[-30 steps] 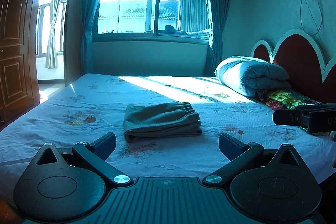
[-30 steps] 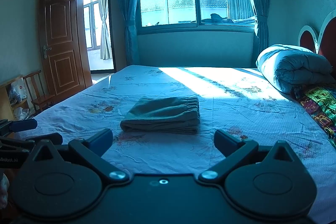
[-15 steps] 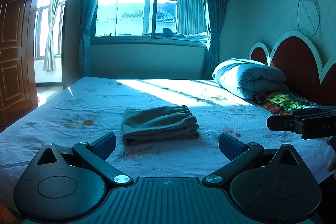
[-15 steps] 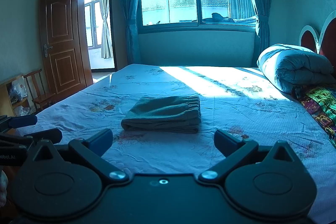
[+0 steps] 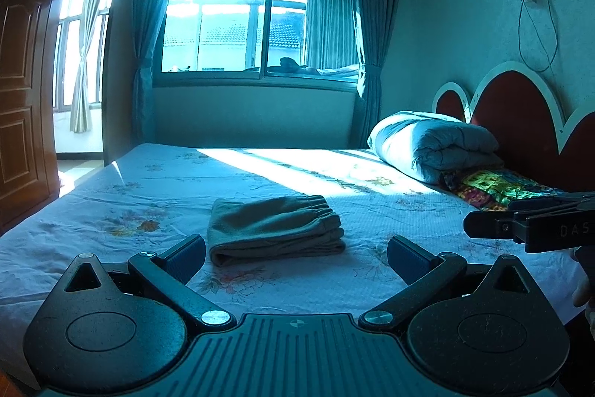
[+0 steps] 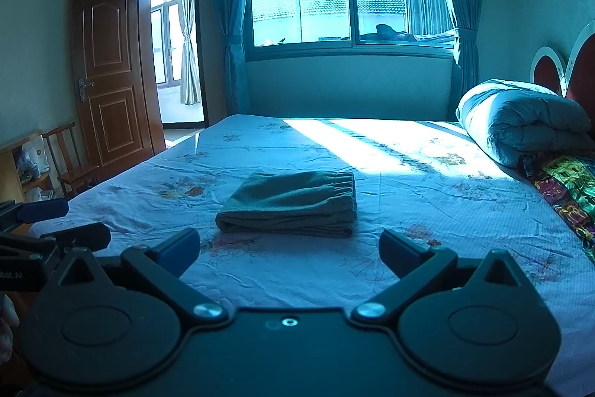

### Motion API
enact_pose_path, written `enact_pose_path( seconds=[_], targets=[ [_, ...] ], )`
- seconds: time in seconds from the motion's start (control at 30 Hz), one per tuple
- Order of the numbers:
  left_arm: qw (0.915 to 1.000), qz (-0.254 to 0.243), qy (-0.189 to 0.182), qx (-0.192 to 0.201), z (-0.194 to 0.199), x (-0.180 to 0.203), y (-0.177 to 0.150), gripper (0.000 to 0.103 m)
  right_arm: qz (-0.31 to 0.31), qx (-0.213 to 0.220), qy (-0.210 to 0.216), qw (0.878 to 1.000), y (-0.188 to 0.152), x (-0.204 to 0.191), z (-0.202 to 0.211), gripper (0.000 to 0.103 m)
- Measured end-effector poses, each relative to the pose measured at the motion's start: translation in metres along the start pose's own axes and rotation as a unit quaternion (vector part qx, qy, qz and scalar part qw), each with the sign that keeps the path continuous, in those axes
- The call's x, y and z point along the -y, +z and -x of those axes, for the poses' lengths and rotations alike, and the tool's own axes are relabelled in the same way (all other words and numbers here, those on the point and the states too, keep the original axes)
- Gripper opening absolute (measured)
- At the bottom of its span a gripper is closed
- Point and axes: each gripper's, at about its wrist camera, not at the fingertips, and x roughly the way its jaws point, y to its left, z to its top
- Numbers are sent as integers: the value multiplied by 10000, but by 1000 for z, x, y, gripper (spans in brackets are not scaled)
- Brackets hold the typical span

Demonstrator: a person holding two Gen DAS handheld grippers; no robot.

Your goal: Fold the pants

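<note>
Pants (image 5: 274,225) lie folded in a compact stack on the bed (image 5: 111,203), ahead of both grippers and touched by neither, elastic waistband on the stack's right end. By the look of it the folding is done.

Left gripper (image 5: 295,257) hangs back over the near bed edge with its fingers (image 5: 185,257) spread wide and nothing between them; the pants sit just ahead, slightly left of its centre. Right gripper (image 6: 289,250) is likewise spread and empty, with the pants straight ahead of it.

Further right, beyond the right gripper, a rolled quilt (image 6: 520,121) and a patterned cloth (image 6: 565,181) lie by the headboard, well apart from the pants.

The likely risk now is disturbance: if either spread finger dips forward and catches the near folded edge, the top layers could slide and the stack fall open. The soft sheet could also drag under a careless push.
</note>
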Motion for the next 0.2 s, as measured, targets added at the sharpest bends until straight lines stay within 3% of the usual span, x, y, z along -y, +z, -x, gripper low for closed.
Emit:
enact_pose_path(
  seconds=[0.2],
  targets=[
    [10000, 14, 9, -4, 0, 0, 1, 103, 22, -9, 7, 10000, 0, 0, -1, 97]
  ],
)
